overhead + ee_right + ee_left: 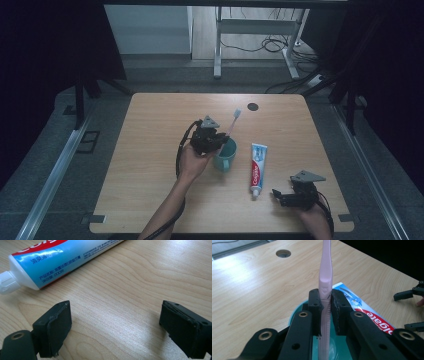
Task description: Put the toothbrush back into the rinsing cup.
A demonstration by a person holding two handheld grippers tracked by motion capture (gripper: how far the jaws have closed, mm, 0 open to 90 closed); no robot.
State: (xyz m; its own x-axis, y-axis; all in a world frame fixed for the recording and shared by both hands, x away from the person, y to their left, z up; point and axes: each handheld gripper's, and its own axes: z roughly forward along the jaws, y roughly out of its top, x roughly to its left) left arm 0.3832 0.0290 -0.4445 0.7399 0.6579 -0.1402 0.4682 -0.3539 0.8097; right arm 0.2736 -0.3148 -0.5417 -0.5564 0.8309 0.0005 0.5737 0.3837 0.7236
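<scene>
Toothbrush (325,277) stands upright, pinched in left claw (326,312) (above teal cup (226,155)); right claw (120,325) spread.

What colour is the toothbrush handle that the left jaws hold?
Pale pink; the toothbrush shows best in the left gripper view, over the teal cup.

The left gripper (216,138) is held near the middle of the high view, its forearm reaching up from the bottom edge, and its jaws are clamped almost together. The right gripper (281,196) lies low at the lower right, pointing leftward, its hand (315,215) behind it. Its jaws stand wide apart with nothing between the pads (58,326).
</scene>
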